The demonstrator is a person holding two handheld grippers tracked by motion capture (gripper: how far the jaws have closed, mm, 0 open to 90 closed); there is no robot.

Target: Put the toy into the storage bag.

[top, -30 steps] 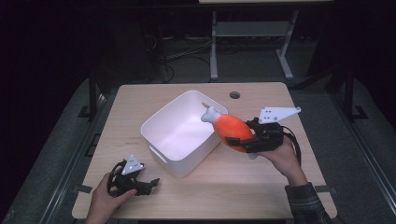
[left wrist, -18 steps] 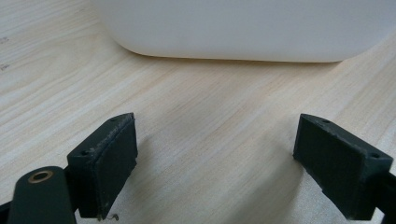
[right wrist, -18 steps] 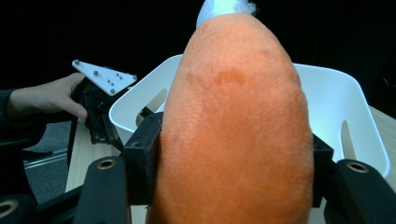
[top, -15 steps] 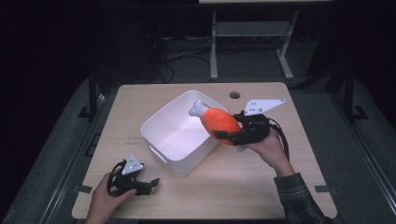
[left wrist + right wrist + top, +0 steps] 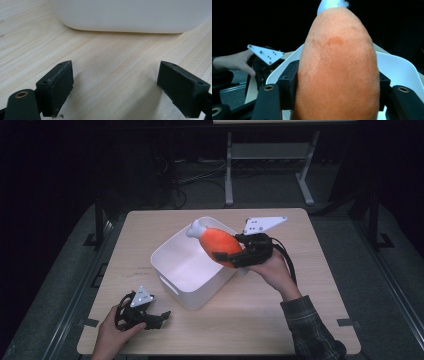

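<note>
Clamped between the jaws of the right hand-held gripper, an orange plush drumstick with a white tip is held above the white plastic bin on the wooden bench. The left hand-held gripper is rested near the bin, jaws apart.

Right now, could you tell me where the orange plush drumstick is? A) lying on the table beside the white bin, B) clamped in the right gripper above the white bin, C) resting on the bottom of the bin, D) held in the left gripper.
B: the right gripper is shut on the orange plush drumstick, holding it over the rim of the white bin.
</note>
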